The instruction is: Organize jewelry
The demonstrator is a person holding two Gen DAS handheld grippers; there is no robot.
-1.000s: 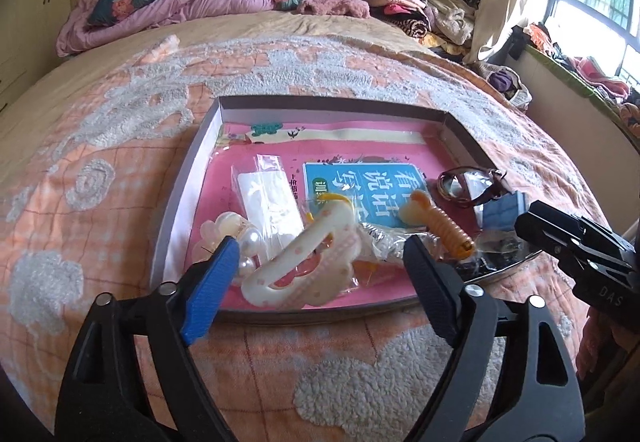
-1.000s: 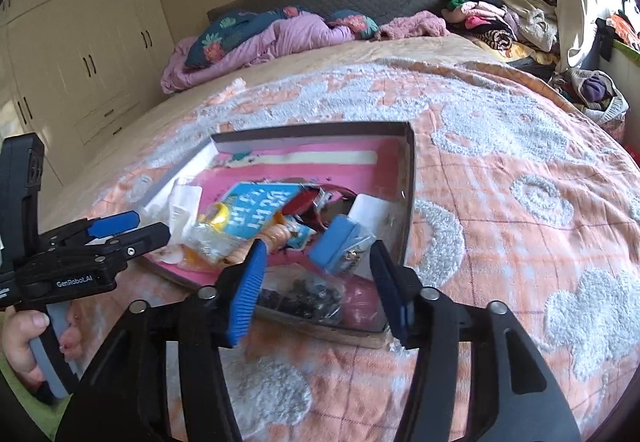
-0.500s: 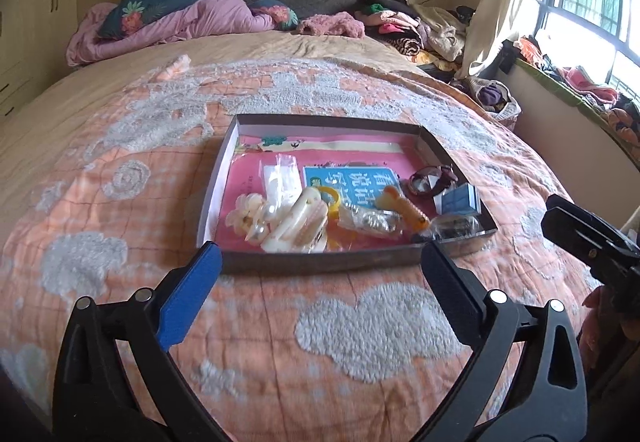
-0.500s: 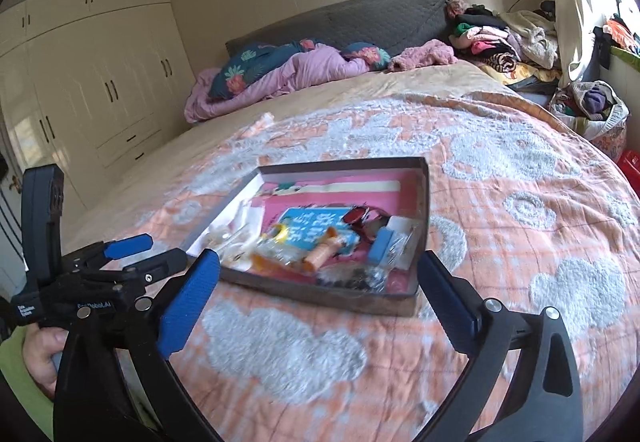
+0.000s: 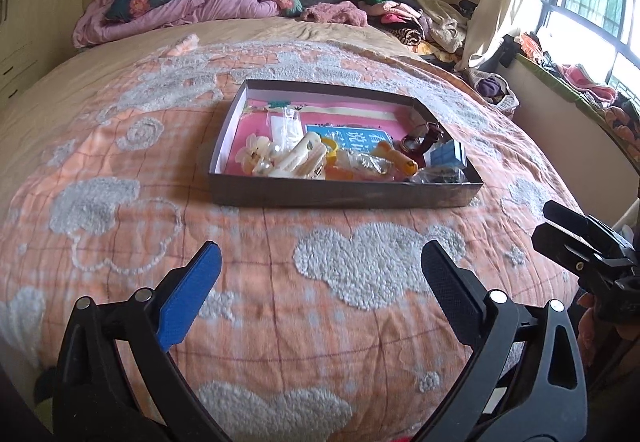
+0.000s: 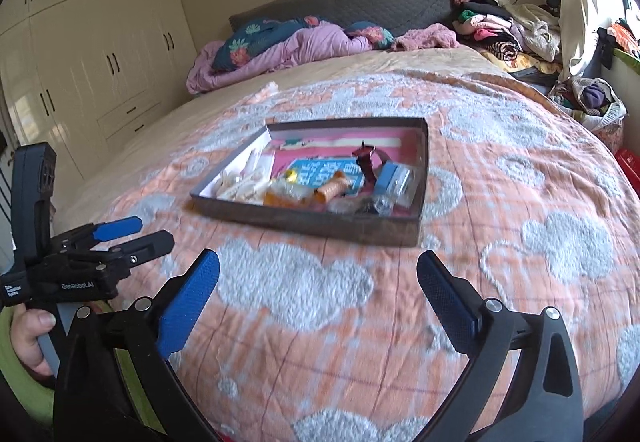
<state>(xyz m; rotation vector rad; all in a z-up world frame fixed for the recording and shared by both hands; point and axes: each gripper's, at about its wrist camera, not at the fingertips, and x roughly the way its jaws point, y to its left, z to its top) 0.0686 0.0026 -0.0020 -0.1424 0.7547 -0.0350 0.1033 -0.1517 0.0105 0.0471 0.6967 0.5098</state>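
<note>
Resting on bedspread [image 5: 120, 170], tray [image 5: 344, 196] w/ jewelry is faced by L gripper [image 5: 320, 274] & R gripper [image 6: 318, 280], both spread wide, nothing held

Black left gripper [image 5: 320, 274] frame, blue textured pads [image 5: 188, 298], silver screws, "GenRobot.AI" marking.

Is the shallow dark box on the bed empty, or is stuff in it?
Not empty. The shallow dark cardboard box holds a cream hair clip, blue card and other small items.
</note>
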